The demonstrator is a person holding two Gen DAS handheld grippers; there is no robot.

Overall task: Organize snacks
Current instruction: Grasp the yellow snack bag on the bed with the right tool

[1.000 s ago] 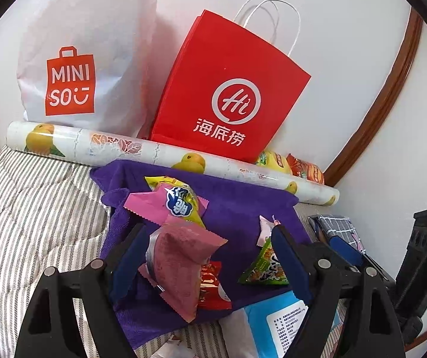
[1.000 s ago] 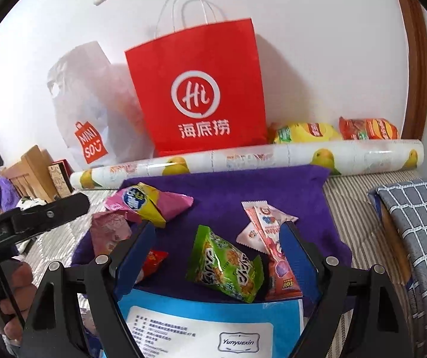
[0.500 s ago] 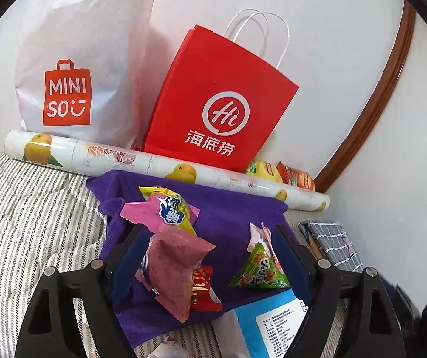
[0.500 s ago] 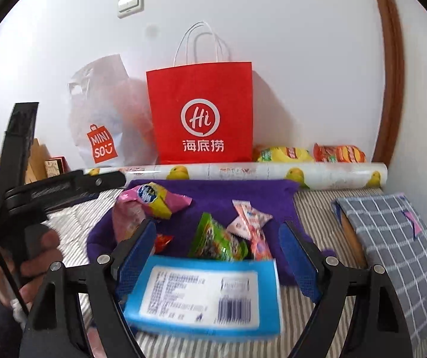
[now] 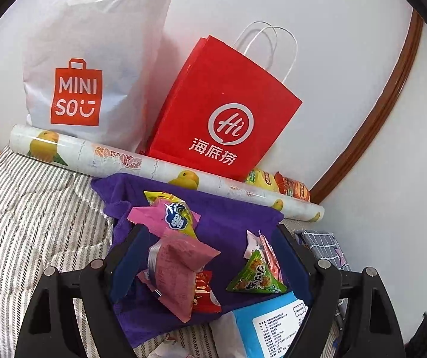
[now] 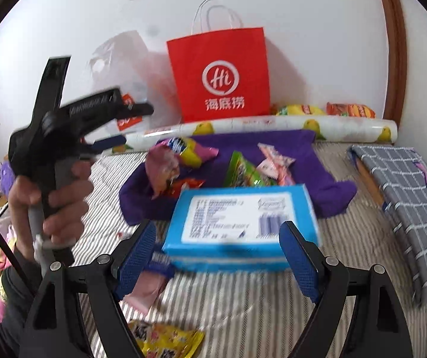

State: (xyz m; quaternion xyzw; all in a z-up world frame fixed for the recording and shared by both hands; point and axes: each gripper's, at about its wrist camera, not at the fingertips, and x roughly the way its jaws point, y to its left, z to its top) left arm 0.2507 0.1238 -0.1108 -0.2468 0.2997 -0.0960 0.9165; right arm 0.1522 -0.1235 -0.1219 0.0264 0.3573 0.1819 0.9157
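Several snack packets lie on a purple towel (image 5: 228,217): a pink packet (image 5: 180,271), a pink-and-yellow packet (image 5: 171,211), a green triangular packet (image 5: 255,277), a small red packet (image 5: 204,295). My left gripper (image 5: 210,265) is open above them, holding nothing. A blue box (image 6: 240,223) lies at the towel's front edge; it also shows in the left wrist view (image 5: 270,328). My right gripper (image 6: 222,253) is open, drawn back in front of the box. The left gripper (image 6: 118,125) shows in the right wrist view, held in a hand.
A red paper bag (image 6: 222,74) and a white Miniso bag (image 5: 94,59) lean on the wall behind a patterned roll (image 6: 273,126). A grey checked cushion (image 6: 407,191) lies right. A yellow packet (image 6: 165,340) lies near on the striped bedding (image 5: 34,208).
My right gripper has pulled back and up from the towel, so the blue box is now in full view. My left gripper has risen and drawn back slightly.
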